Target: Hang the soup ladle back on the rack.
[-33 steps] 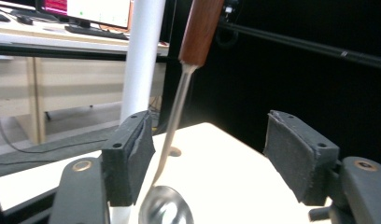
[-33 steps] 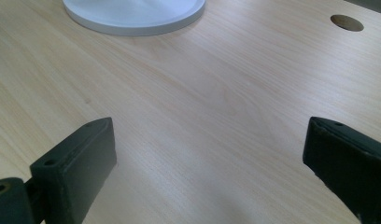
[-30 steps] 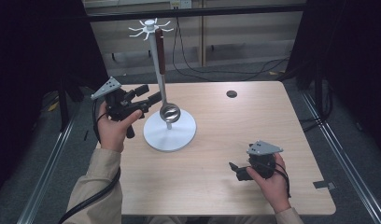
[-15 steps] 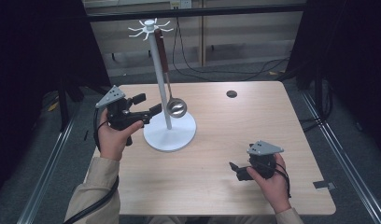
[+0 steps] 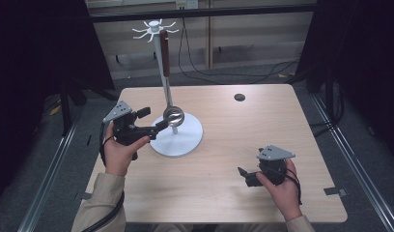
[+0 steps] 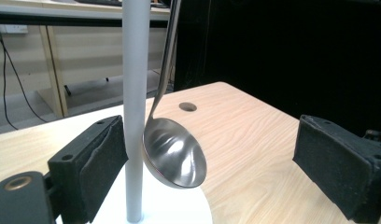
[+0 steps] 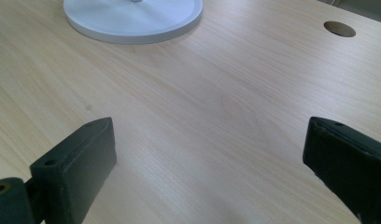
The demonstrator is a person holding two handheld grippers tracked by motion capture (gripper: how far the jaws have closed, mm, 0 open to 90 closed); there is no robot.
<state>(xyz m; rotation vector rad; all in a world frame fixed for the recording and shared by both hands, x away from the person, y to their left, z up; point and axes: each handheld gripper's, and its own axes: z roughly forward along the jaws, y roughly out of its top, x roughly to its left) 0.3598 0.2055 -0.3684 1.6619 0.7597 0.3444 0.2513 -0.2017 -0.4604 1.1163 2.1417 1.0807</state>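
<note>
Dark walls ring one pale wooden counter (image 5: 224, 145). On it stands one white stand (image 5: 177, 139) with one ladle (image 5: 173, 115) hanging beside its pole. The left hand-held gripper (image 5: 162, 126), jaws wide apart, brackets pole and ladle bowl, one pad by the pole. The right hand-held gripper (image 5: 243, 175) rests low near the front edge, jaws wide apart, holding nothing.

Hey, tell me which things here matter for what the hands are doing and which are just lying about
In the job:
left gripper, open around the ladle bowl
shiny steel ladle with brown handle
white hook stand with round base

Lying about:
right gripper, open, resting on the pale wooden table
black cables on the floor
</note>
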